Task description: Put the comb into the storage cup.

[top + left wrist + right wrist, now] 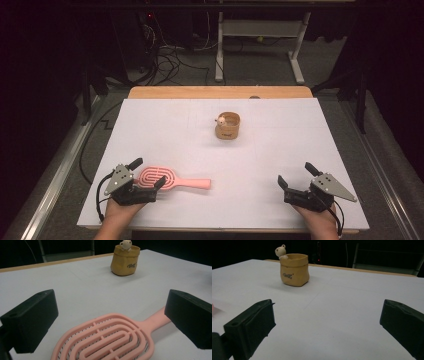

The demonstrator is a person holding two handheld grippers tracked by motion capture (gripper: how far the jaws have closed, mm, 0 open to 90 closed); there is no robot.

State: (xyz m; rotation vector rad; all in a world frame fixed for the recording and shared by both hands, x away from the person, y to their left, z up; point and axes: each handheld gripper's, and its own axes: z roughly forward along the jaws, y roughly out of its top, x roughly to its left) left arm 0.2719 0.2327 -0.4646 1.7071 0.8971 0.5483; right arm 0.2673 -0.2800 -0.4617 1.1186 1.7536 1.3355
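The left claw (pixel 148 174) is spread around the pink hairbrush (pixel 165 179); it should be lowered squarely before clamping. The right claw (pixel 295 178) is released, empty.

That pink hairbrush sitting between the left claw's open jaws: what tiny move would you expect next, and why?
Probably closing the left gripper. Its jaws stand open on either side of the pink hairbrush, which lies flat on the white table with its head between them, not yet gripped. The right gripper is open over bare table, away from the brush.
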